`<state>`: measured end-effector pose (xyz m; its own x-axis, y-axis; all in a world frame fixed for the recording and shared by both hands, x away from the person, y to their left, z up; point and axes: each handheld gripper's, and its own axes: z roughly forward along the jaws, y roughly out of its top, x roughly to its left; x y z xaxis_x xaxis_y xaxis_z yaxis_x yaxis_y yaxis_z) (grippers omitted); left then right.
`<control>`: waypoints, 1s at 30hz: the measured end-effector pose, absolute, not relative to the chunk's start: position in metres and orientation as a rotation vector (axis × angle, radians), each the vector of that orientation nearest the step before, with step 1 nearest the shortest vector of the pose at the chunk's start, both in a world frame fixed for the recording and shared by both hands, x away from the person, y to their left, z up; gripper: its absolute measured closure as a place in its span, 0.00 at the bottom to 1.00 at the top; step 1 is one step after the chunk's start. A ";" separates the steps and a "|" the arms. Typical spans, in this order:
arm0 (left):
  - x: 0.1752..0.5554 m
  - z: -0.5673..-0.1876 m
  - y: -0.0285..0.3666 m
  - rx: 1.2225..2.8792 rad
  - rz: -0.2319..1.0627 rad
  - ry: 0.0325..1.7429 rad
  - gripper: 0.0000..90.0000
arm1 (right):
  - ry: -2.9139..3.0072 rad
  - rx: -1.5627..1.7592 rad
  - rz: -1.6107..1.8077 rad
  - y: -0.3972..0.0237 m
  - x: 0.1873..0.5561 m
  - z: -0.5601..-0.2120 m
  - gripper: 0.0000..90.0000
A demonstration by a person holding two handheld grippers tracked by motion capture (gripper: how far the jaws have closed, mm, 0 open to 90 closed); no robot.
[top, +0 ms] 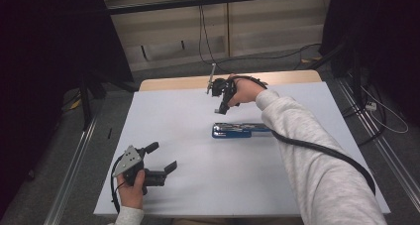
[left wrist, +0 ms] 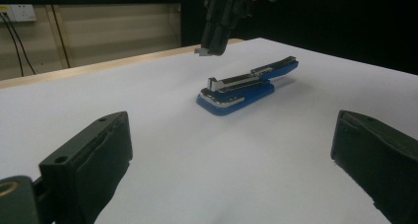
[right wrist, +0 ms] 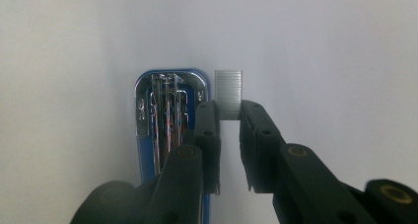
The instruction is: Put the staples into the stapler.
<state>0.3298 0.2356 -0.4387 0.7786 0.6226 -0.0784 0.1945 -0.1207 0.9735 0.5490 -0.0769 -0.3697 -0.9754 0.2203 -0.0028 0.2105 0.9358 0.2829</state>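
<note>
Left gripper (top: 164,157): held low at the near left of the table (top: 188,195), a hand (top: 131,191) wrapped around its grip; its two black fingers (left wrist: 88,165) stood wide apart with nothing between them, pointing across the white sheet toward the stapler.

Table: covered by a white surface, with a strip of bare wood (top: 168,83) showing along the far edge.

Stapler (top: 239,130): blue, lying open near the middle of the table, its metal staple channel (right wrist: 167,110) facing up; well apart from the left gripper.

Right gripper (top: 221,107): raised above the table just beyond the stapler, tipped downward, held by a hand (top: 245,90) in a grey sleeve (top: 307,150) reaching from the near right; a black cable (top: 327,153) trailed back along the forearm.

Staple strip (right wrist: 228,93): a short silver block of staples clamped between the right gripper's fingers (right wrist: 207,130), its free end sticking out past the tips; in the right gripper view it hung just beside the stapler's rounded front end, clear of the channel.

Background: a grey floor (top: 163,69), pale wall panels and dangling wires beyond the table.
</note>
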 end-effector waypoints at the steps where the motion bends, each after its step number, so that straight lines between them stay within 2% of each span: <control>1: 0.330 -0.439 0.236 1.685 0.413 0.651 0.02 | 3.053 0.330 0.433 -0.078 0.549 -0.369 0.87; 30: 0.332 -0.439 0.235 1.692 0.412 0.651 0.02 | 3.078 0.316 0.471 -0.084 0.532 -0.365 0.87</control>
